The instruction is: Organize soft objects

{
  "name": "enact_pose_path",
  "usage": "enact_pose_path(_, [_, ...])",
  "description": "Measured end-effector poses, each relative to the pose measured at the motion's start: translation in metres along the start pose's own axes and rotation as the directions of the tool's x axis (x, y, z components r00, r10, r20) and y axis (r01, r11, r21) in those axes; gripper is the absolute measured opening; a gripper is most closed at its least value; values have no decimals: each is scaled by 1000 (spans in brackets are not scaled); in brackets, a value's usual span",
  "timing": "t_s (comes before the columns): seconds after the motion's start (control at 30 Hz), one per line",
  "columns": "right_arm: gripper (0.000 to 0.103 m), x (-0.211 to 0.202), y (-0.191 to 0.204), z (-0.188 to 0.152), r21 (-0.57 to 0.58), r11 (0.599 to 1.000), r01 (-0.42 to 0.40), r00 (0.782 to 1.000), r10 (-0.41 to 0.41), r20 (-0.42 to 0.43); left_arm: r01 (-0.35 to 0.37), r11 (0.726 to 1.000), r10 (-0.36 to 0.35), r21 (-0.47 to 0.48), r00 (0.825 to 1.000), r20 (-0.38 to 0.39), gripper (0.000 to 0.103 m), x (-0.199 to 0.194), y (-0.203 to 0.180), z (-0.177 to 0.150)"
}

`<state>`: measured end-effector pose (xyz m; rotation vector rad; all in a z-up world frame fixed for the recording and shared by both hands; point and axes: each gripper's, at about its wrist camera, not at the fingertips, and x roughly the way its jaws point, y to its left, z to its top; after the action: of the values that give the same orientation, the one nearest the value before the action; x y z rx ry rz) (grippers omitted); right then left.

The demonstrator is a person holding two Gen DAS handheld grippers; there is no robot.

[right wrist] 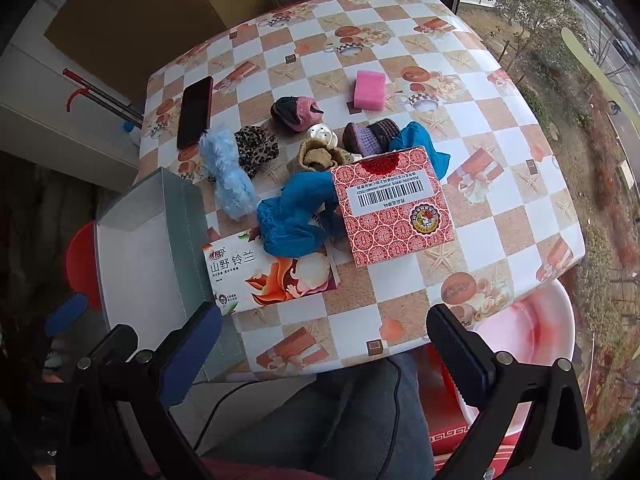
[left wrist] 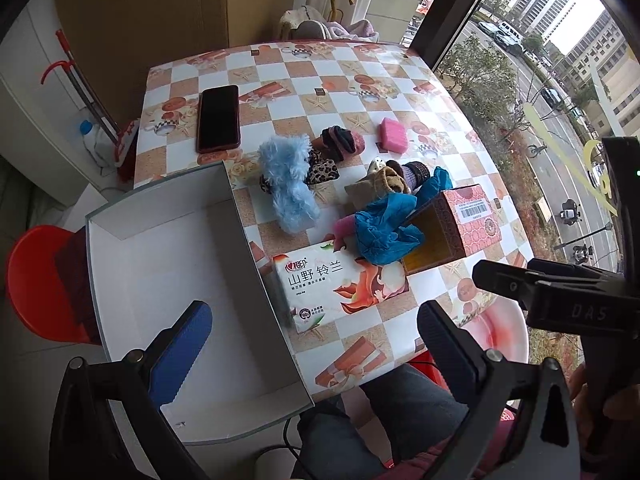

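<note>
Soft things lie mid-table: a fluffy light-blue piece (left wrist: 290, 188) (right wrist: 228, 172), a leopard-print scrunchie (left wrist: 320, 168) (right wrist: 256, 150), dark and pink rolled socks (left wrist: 342, 142) (right wrist: 296, 112), a tan sock (left wrist: 376, 184) (right wrist: 316, 156), a purple sock (right wrist: 368, 138), crumpled blue cloth (left wrist: 384, 224) (right wrist: 296, 216) and a pink sponge (left wrist: 394, 134) (right wrist: 370, 90). An open white box (left wrist: 180, 280) (right wrist: 160, 248) stands at the left edge. My left gripper (left wrist: 316, 344) is open and empty above the box's near corner. My right gripper (right wrist: 324, 344) is open and empty above the table's near edge.
A tissue pack (left wrist: 340, 284) (right wrist: 272, 272) lies beside the box. A red patterned carton (left wrist: 456, 224) (right wrist: 396, 208) stands right of the blue cloth. A phone (left wrist: 218, 118) (right wrist: 196, 112) lies far left. A red stool (left wrist: 40, 280) and pink basin (right wrist: 532, 336) sit below the table.
</note>
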<state>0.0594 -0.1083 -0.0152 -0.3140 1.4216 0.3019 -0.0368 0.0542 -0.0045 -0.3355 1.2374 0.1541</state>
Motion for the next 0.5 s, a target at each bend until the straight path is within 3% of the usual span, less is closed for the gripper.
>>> enact_pose_path(0.5, [103, 3, 5, -5, 4, 1000, -14, 1000, 14, -2, -5, 1000, 5, -4, 1000, 0, 103, -3, 7, -4])
